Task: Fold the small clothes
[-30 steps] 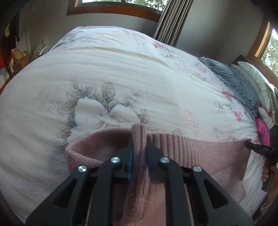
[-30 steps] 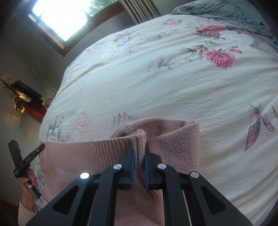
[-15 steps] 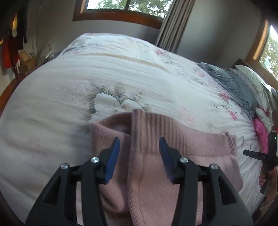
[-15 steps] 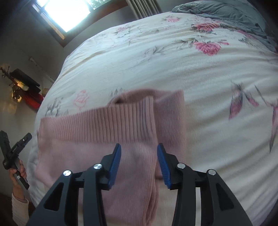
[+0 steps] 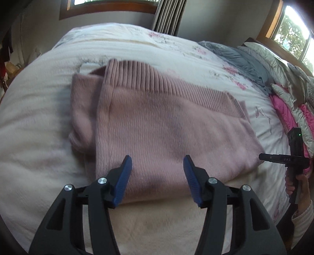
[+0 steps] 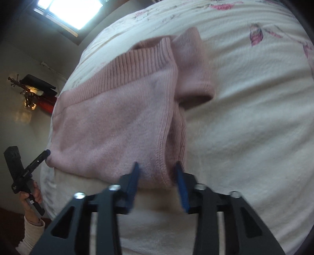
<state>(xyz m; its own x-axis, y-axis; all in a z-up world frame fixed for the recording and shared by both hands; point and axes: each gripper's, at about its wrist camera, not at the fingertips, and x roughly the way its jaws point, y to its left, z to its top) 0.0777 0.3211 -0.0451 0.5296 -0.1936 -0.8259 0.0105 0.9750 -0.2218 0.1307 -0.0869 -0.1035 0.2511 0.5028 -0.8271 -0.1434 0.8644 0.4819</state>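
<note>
The pink knit sweater [image 5: 168, 125] lies folded over on the floral bedspread [image 5: 39, 121], ribbed hem on top, while the left gripper [image 5: 157, 177] and right gripper [image 6: 157, 177] gape empty at its near edge, so probably only tidying or another fold remains.

Sweater [image 5: 166, 125] on bed [image 5: 35, 121]; pillows [image 5: 274, 64] behind right.

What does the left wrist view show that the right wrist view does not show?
Only the left wrist view shows the grey curtain, grey quilt and pink padded bedding. Only the right wrist view shows the dark shelf with a lamp. Both show the folded pink knitted sweater on the white floral bedspread, with the left gripper and right gripper open.
</note>
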